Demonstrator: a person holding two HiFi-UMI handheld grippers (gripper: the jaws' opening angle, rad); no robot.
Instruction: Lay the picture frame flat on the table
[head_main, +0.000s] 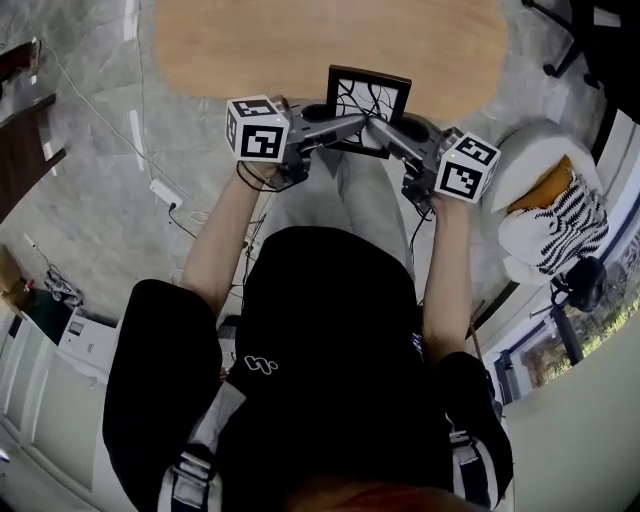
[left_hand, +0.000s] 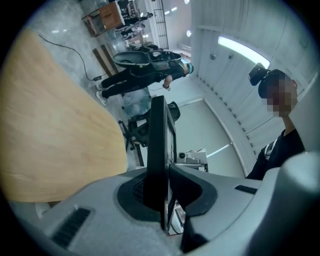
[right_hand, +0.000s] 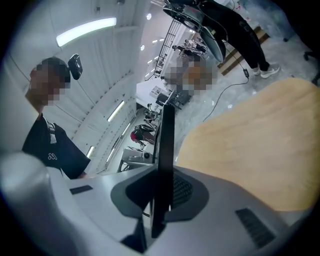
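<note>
A black picture frame (head_main: 368, 108) with a branch-pattern print is held upright at the near edge of the light wooden table (head_main: 300, 40). My left gripper (head_main: 345, 124) grips its lower edge from the left, and my right gripper (head_main: 392, 138) grips it from the right. In the left gripper view the frame (left_hand: 159, 140) stands edge-on between the pads of the left gripper (left_hand: 162, 200), which press on it. The right gripper view shows the frame (right_hand: 166, 140) edge-on too, pinched by the right gripper (right_hand: 162, 200). The tabletop (left_hand: 50, 140) (right_hand: 260, 150) lies beside the frame in both views.
A white chair with a striped cushion (head_main: 555, 215) stands to the right of the table. A power strip and cable (head_main: 165, 192) lie on the marble floor to the left. White cabinets (head_main: 40, 370) are at the lower left.
</note>
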